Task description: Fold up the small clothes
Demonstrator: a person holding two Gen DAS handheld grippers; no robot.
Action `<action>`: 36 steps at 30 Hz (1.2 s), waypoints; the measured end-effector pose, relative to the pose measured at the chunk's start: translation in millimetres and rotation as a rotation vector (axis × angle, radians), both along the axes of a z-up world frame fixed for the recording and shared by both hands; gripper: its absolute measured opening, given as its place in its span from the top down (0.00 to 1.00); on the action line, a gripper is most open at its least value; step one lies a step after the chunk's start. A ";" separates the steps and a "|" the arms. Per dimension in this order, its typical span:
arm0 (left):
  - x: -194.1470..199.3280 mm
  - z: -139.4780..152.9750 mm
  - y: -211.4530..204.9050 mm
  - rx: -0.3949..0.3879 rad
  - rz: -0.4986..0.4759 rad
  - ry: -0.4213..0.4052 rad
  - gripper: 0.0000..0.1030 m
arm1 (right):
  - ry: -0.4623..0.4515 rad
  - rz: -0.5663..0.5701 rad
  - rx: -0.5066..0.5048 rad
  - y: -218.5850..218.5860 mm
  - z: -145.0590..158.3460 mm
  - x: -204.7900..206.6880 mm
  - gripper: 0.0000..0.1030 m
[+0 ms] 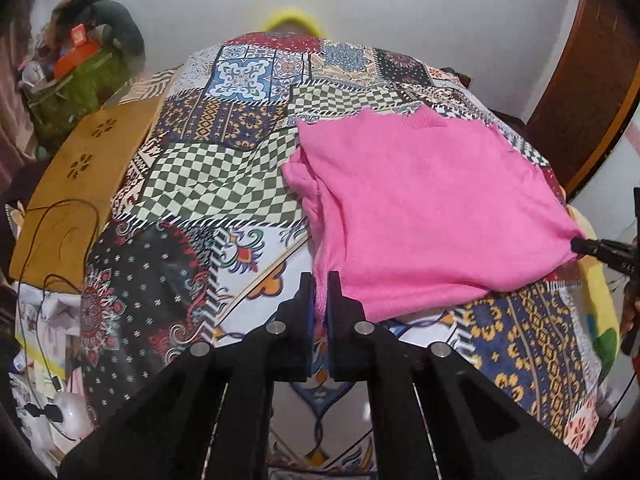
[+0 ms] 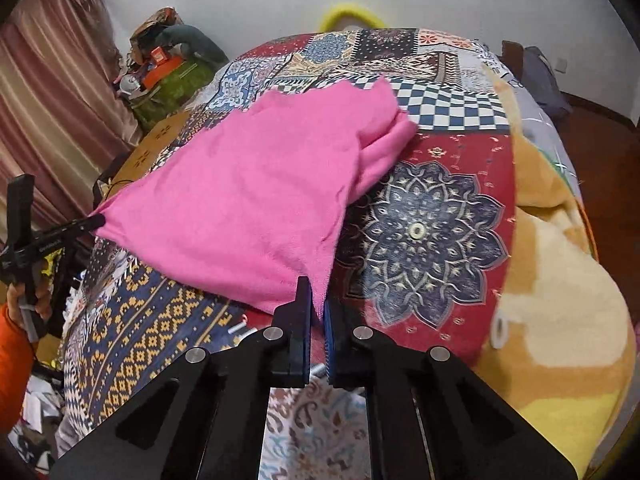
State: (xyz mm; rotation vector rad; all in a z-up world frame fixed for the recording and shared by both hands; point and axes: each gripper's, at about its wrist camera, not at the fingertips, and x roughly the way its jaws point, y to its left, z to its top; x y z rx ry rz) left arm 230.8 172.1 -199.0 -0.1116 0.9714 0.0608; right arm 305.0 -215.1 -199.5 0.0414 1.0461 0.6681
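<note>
left gripper (image 1: 320, 280) and right gripper (image 2: 317, 284) angled down, pinching pink garment (image 1: 420, 208) corners

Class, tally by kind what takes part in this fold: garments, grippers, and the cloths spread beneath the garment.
Pink garments: 1, the pink top
Grippers: 2, left gripper and right gripper, each pinching a near corner
Patchwork covers: 1, the patchwork cover
Total: 4

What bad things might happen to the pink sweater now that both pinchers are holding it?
1. The left gripper and right gripper each pinch only a small bit of the pink sweater near its corners, so a corner might slip out during a lift.
2. The far side is bunched in folds, so the fold may come out lumpy.
3. The knit looks stretchy; pulling the corners apart might tug it out of shape.
</note>
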 end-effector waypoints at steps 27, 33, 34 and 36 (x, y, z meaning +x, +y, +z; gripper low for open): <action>36.5 -4.7 33.1 0.030 0.029 0.056 0.46 | 0.069 -0.070 -0.041 -0.7 -18.7 2.1 0.43; 110.5 -12.6 45.6 -0.047 0.021 0.050 0.42 | 0.090 -0.020 -0.061 14.8 -27.4 6.9 0.43; 126.6 -16.4 47.6 -0.047 0.017 0.050 0.42 | 0.091 -0.021 -0.055 15.0 -27.6 7.4 0.43; 152.5 -27.1 51.9 -0.069 0.021 0.070 0.39 | 0.098 -0.026 -0.043 15.0 -28.5 9.5 0.43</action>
